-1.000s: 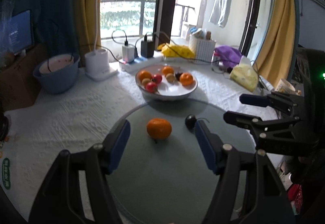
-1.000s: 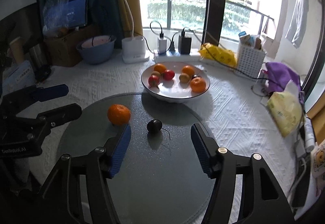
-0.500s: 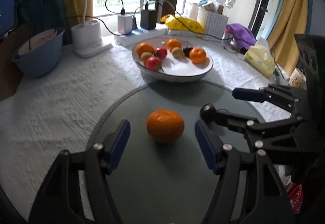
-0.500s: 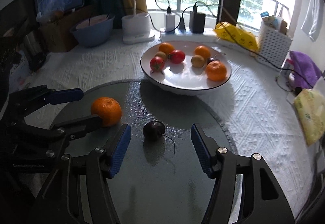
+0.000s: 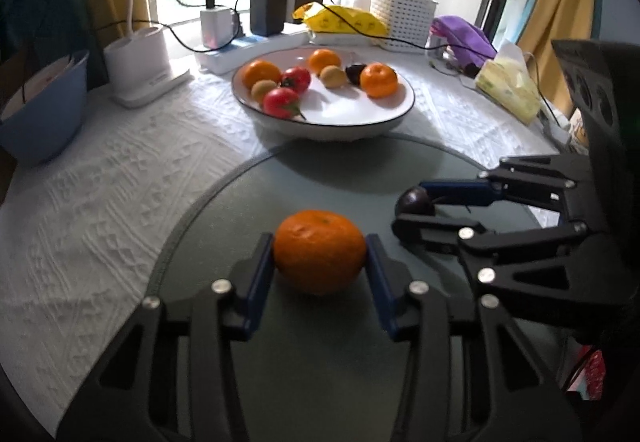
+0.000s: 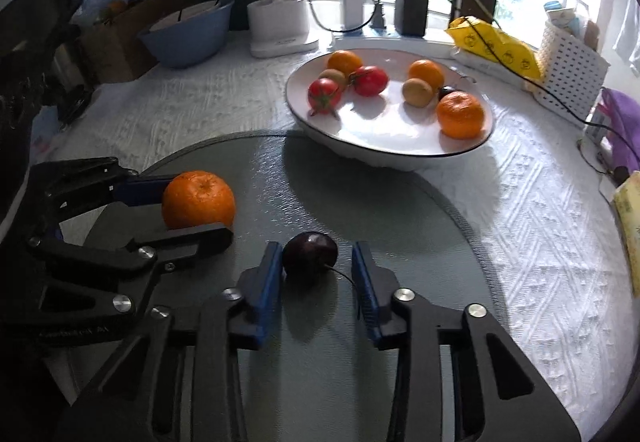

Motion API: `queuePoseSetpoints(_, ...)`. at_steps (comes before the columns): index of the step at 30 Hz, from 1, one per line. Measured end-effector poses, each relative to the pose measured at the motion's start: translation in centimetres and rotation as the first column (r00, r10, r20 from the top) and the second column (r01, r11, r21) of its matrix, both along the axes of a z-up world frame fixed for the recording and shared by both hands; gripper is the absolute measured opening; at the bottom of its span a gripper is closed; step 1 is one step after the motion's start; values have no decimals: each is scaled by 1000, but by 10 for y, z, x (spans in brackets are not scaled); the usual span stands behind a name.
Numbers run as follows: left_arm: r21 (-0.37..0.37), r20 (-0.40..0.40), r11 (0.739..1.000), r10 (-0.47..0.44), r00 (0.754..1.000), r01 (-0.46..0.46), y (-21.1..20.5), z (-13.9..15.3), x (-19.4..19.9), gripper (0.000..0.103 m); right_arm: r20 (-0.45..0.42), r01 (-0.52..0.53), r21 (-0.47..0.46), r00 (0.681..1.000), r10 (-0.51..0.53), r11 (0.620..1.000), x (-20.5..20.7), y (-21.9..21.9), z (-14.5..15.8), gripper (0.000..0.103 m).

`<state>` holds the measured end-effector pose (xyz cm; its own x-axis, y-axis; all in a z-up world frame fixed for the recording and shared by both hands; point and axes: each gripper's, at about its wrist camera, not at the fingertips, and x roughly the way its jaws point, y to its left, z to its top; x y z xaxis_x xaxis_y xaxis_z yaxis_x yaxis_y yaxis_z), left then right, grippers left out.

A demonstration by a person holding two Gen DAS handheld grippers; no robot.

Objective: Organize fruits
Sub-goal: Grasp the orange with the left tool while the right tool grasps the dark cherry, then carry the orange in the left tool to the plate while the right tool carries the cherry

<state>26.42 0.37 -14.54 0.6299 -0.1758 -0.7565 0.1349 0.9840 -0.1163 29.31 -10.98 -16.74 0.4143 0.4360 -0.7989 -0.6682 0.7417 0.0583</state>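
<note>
I have the left gripper down on the round glass mat at the near side of the desk, its jaws closing on the orange, both blue pads against its sides. Just to its right, the right gripper is at the dark plum: from its own camera the left pad touches the fruit while a small gap shows at the right pad, where the stem sticks out, so I cannot tell whether the grip is firm. Both fruits rest on the mat. Beyond the mat's far edge the white bowl holds three more oranges, two tomatoes, two kiwis and another dark fruit.
</note>
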Motion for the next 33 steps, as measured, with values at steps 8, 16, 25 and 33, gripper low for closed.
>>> queuePoseSetpoints(8,-19,13,1000,25,1000,-25,10,13,-14,46,33,-5,2,999,5,1000,-9,-3,14,30)
queuePoseSetpoints(16,30,118,999,26,993,-30,8,58,-37,46,120,23,31,992,-26,999,-21,-17,55,30)
queuePoseSetpoints(25,29,209,999,29,977,-35,8,99,-43,46,210,37,71,976,-51,997,-26,-32,98,30)
queuePoseSetpoints(33,22,237,1000,2,971,-7,-1,114,-21,46,252,46,88,965,-67,995,-9,-41,116,30)
